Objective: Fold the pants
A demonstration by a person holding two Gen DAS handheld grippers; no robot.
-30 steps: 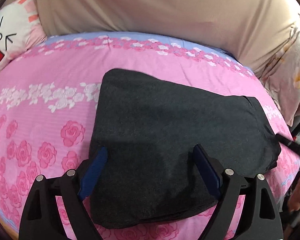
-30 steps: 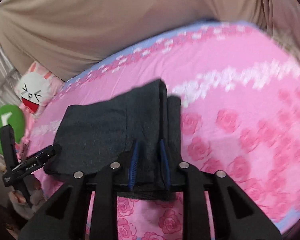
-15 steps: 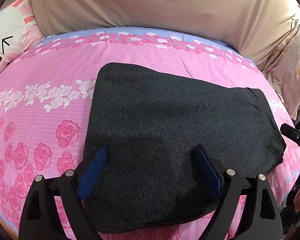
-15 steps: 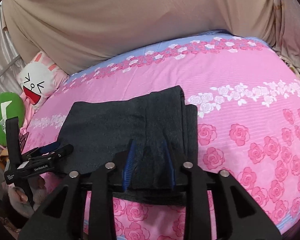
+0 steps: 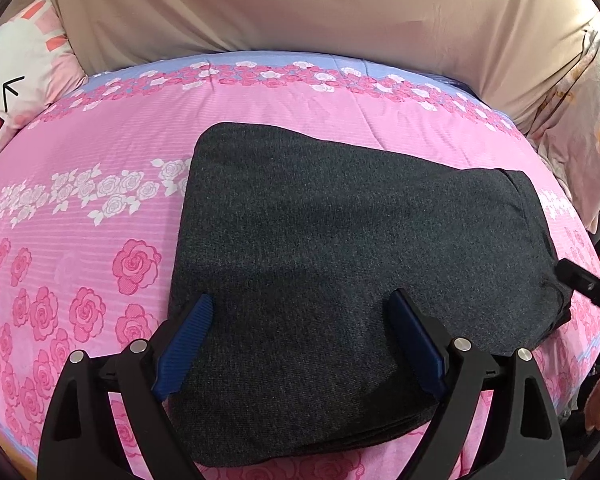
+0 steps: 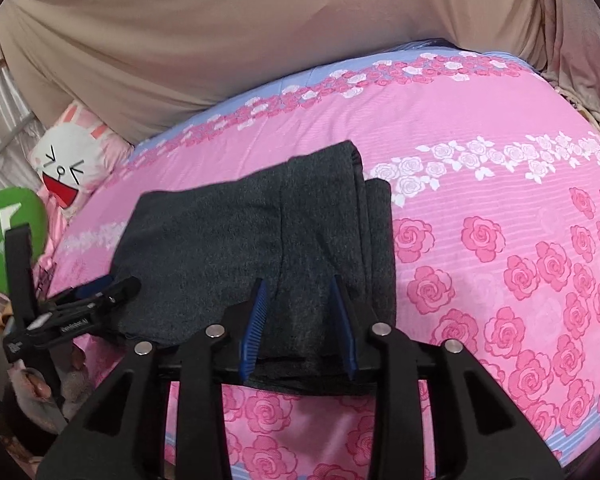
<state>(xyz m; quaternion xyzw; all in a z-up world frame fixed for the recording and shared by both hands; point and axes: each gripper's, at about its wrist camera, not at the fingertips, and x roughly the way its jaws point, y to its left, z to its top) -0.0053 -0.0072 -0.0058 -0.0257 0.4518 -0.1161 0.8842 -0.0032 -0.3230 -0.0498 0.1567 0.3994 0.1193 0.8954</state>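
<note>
The dark grey pants (image 5: 340, 260) lie folded into a thick stack on the pink rose bedsheet (image 5: 80, 200). My left gripper (image 5: 302, 312) is open, its blue pads spread wide just above the near edge of the stack. In the right wrist view the pants (image 6: 228, 240) lie left of centre. My right gripper (image 6: 298, 292) is open with a narrower gap, hovering over the end of the stack with the layered edges. The left gripper (image 6: 100, 284) shows at the far left there, and the right gripper's tip (image 5: 580, 280) at the right edge of the left wrist view.
A beige cover (image 5: 300, 12) rises behind the bed. A white rabbit cushion (image 6: 68, 164) and a green cushion (image 6: 8, 224) sit at the bed's left end. A floral cloth (image 5: 580, 112) hangs at the right. The bed's near edge (image 6: 420, 464) is close below the right gripper.
The right gripper has opened a little and lifted back from the pants' edge. The left gripper has stayed open and shifted slightly. The pants lie still.
</note>
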